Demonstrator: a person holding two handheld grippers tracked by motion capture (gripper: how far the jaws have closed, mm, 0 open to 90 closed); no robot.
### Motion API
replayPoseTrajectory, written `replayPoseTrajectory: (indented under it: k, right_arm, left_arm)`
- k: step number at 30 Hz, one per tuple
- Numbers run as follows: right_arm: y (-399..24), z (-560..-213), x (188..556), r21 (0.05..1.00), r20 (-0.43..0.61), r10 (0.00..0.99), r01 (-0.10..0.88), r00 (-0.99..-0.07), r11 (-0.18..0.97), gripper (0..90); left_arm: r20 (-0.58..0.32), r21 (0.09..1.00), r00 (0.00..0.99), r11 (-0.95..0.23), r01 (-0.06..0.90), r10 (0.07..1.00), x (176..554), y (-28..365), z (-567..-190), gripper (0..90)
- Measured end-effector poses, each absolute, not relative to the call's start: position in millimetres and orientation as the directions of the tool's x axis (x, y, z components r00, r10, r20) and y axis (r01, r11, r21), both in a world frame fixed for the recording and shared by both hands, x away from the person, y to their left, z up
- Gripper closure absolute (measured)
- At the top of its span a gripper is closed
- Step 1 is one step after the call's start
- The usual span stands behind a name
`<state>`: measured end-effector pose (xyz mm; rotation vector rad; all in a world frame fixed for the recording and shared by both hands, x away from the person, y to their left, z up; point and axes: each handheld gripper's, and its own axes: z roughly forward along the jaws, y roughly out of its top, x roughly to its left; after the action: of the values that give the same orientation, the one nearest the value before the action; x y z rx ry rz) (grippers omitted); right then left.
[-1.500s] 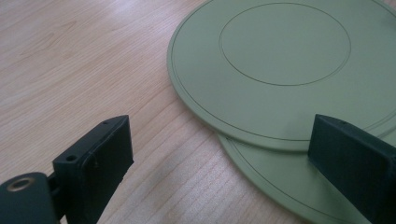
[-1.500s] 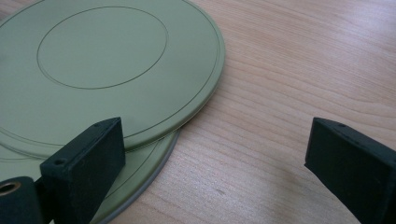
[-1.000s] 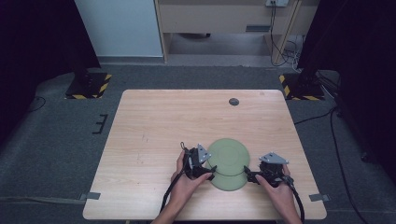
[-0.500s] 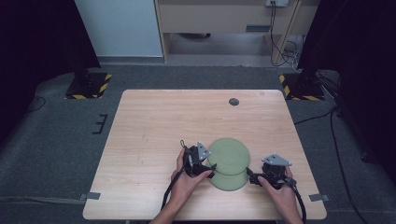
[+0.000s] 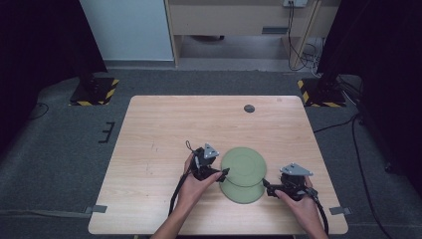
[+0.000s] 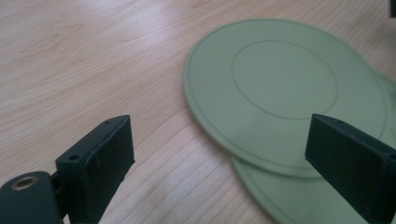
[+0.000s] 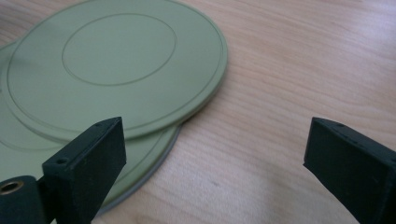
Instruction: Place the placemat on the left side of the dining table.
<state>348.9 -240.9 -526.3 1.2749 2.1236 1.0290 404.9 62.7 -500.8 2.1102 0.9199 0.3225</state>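
Moved since the earlier frame: the top plate [image 5: 243,167], which lay almost square on the bottom plate [image 5: 242,190], now sits pushed toward the far side of the table [image 5: 164,129], overlapping only the far part of the one beneath. Our left gripper [image 5: 222,174] has shifted with it and rests at its near left edge.

Item, two pale green round plates: flat on the wood near the front edge, between our two hands, the upper one resting on the lower and offset from it.

Item, left gripper [image 6: 224,154]: jaws wide apart, nothing between the pads; the top plate's rim [image 6: 280,93] lies just ahead.

Item, right gripper [image 5: 266,188]: at the right edge of the bottom plate. Its own view [image 7: 215,158] shows the jaws standing open after having just been closing a little, bare table between them, the plates [image 7: 116,65] off to one side.

Item, small dark disc [image 5: 249,108]: far side of the table, well apart.

Progress, as we judge it: the stack is partly separated. Still to do: sliding the top plate fully off and setting each in its place.
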Motion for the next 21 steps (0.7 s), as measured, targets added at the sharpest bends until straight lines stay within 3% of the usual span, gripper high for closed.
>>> replayPoseTrajectory:
  k: [9, 21]
  right_arm:
    - [-234, -529, 365, 0.782, 0.015, 0.868, 0.547, -0.496, 0.3, 16.0]
    - [-224, -533, 369, 0.782, 0.092, 0.864, 0.573, -0.496, 0.245, 16.6]
  left_arm:
    - [-0.11, 0.715, 0.709, -0.44, 0.543, 0.696, 415, 44, -506, 7.4]
    - [-0.13, 0.691, 0.723, -0.461, 0.557, 0.679, 424, 34, -518, 6.6]
